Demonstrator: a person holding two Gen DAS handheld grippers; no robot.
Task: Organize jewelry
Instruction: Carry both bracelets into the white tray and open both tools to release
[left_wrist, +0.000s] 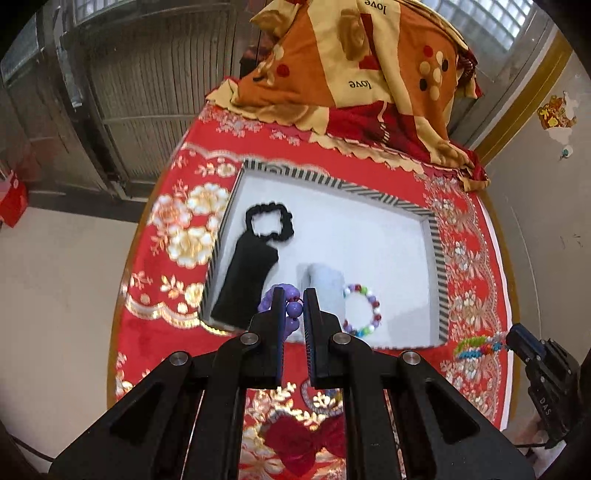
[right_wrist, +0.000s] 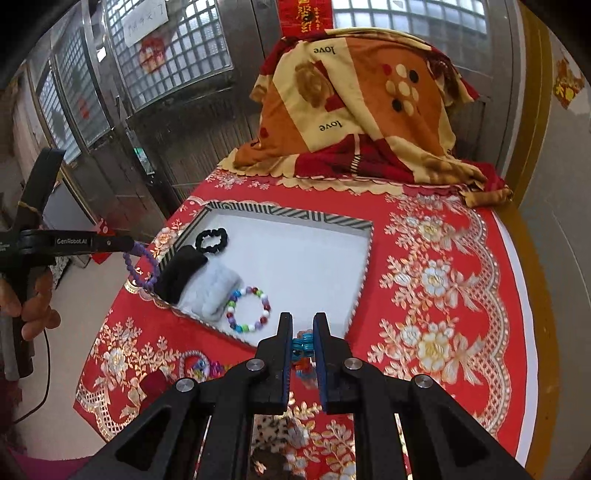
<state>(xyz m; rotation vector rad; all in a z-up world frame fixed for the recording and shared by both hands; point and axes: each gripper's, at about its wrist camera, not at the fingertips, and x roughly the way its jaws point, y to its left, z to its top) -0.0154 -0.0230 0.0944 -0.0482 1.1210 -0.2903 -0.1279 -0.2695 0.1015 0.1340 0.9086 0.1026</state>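
Left fingers pinch purple bracelet above tray

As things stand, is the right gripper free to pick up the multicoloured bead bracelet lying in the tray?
Probably not yet. The right gripper is shut on a colourful bracelet, so its jaws are occupied. The path itself looks open: the multicoloured bead bracelet lies uncovered in the striped tray.

- L gripper: my jaws clamped tight, aimed steeply down toward 12.
- R gripper: same, clamped, pointing down.
- My hand on L grip, at 9 in R view.
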